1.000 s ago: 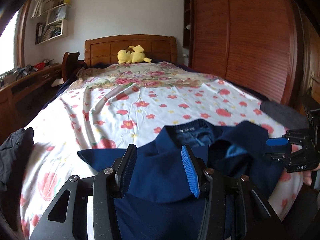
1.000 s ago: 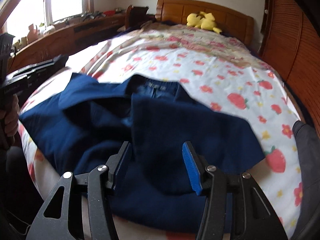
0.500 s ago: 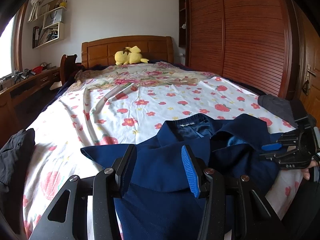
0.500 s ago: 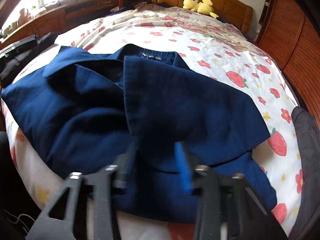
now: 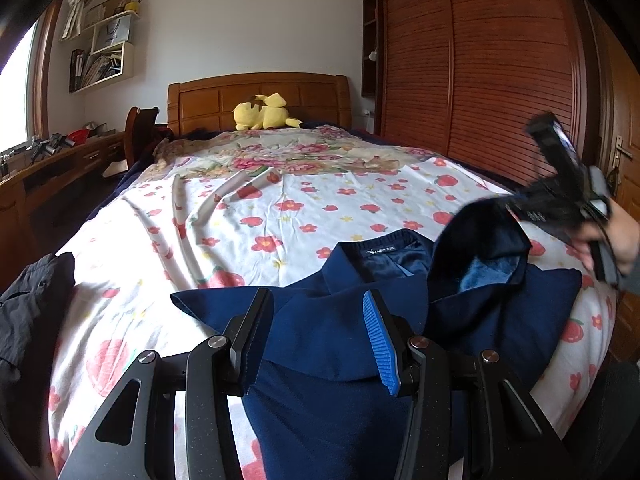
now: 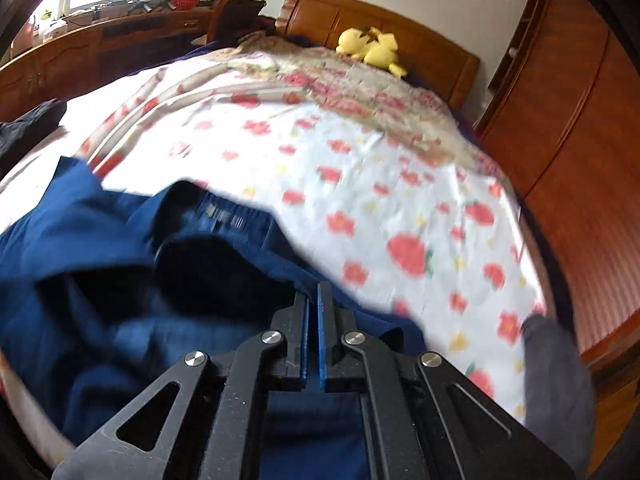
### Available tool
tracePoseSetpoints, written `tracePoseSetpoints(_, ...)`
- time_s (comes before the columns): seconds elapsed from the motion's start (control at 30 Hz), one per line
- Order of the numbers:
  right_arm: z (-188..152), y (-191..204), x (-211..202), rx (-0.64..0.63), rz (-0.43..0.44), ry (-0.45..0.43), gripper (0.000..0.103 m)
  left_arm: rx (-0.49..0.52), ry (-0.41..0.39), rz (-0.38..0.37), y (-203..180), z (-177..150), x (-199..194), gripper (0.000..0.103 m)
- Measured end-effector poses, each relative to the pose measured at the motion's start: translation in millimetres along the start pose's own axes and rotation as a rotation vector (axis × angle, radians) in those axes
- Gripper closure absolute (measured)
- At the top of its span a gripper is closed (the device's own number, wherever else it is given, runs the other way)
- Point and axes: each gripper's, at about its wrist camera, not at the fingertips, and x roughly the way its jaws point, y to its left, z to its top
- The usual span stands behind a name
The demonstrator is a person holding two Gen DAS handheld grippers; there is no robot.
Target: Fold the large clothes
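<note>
Navy jacket [image 5: 332,320] lies at the near end of the bed, on the flowered sheet [image 5: 280,216], with its collar and label turned toward the headboard. At the far left of the left wrist view, a black garment [image 5: 28,304] is bunched on the edge of the bed. Next comes the left gripper [image 5: 316,340], which hovers low over the left part of the jacket; its jaws stand apart and the pads do not press on the cloth, so it is released and holds nothing. Far behind it, a yellow plush toy [image 5: 262,111] rests against the wooden headboard [image 5: 256,92]. Further right, one flap of the jacket is lifted off the bed and shows its shiny blue lining. The right gripper [image 6: 312,308] has this flap: its jaws have just been closing, and in the right wrist view the blue pads are almost together with the jacket edge pinched between them, so it is clenched on the jacket. In the left wrist view this gripper is blurred, and a hand [image 5: 618,236] holds its handle. A wooden wardrobe [image 5: 480,60] stands along the right side of the bed, and a grey cloth [image 6: 556,376] lies at the bed's right edge.
</note>
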Motion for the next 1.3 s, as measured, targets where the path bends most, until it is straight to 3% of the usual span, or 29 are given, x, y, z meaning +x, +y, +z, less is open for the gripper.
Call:
tracePoseSetpoints(0.37,65.7,16.8,35.2,-0.016,-0.042,-0.061,0.099,-0.025,0.002,0.027,10.1,-1.1,1.9,0.054)
tracePoseSetpoints(0.4,69.1,18.0,34.3,-0.006,-0.038,-0.066,0.095,-0.028,0.001,0.030,11.6,-1.3,1.1,0.055)
tracePoseSetpoints(0.5,72.8,22.4,25.3,0.010,-0.074,-0.106,0.058,-0.039,0.000,0.046,17.0,-2.4,-0.4,0.055)
tracePoseSetpoints(0.6,70.1,22.9,17.2,0.031,-0.052,-0.130,0.038,-0.054,0.001,0.055,22.7,-3.8,-2.0,0.055)
tracePoseSetpoints(0.97,14.8,97.1,-11.7,-0.078,0.289,-0.054,0.036,-0.081,0.007,0.091,32.5,-5.7,-3.1,0.055)
tracePoseSetpoints(1.13,-9.5,114.1,-15.5,-0.114,0.368,0.012,0.036,-0.070,0.008,0.086,29.9,-6.1,-3.5,0.054)
tracePoseSetpoints(1.3,-22.0,119.5,-1.4,-0.149,0.373,0.086,0.038,-0.072,0.004,0.074,32.2,-5.3,-4.1,0.055)
